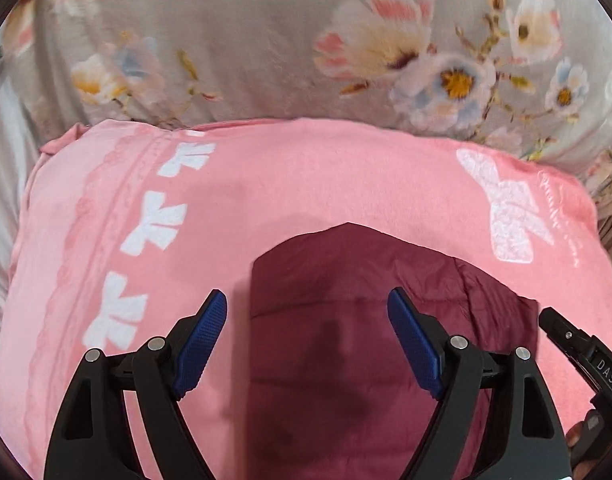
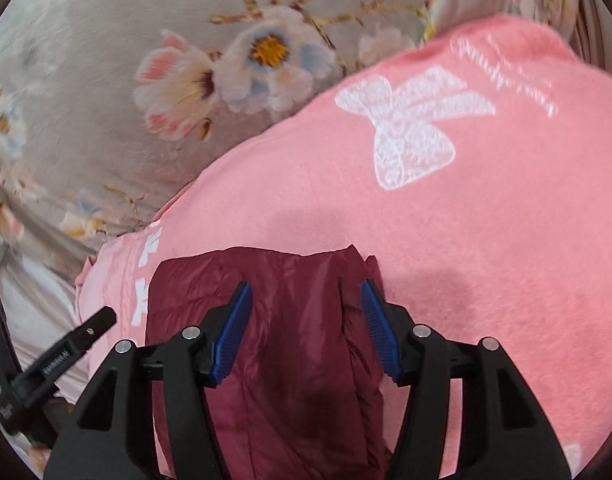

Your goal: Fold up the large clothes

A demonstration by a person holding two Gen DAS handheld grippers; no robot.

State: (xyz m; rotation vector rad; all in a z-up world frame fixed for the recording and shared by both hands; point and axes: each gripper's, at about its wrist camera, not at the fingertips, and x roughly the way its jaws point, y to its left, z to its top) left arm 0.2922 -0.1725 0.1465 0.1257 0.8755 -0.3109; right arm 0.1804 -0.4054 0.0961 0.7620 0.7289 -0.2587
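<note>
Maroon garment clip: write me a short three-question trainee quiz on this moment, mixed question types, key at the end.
1. True or false: the left gripper is clamped on the maroon garment.
2. What does the maroon garment lie on? A) bare floral sheet B) pink blanket C) wooden table
3. What white shapes are printed on the pink blanket?

Key:
1. False; its jaws stand open above the cloth.
2. B; the floral sheet lies beyond the blanket.
3. Bows.
</note>
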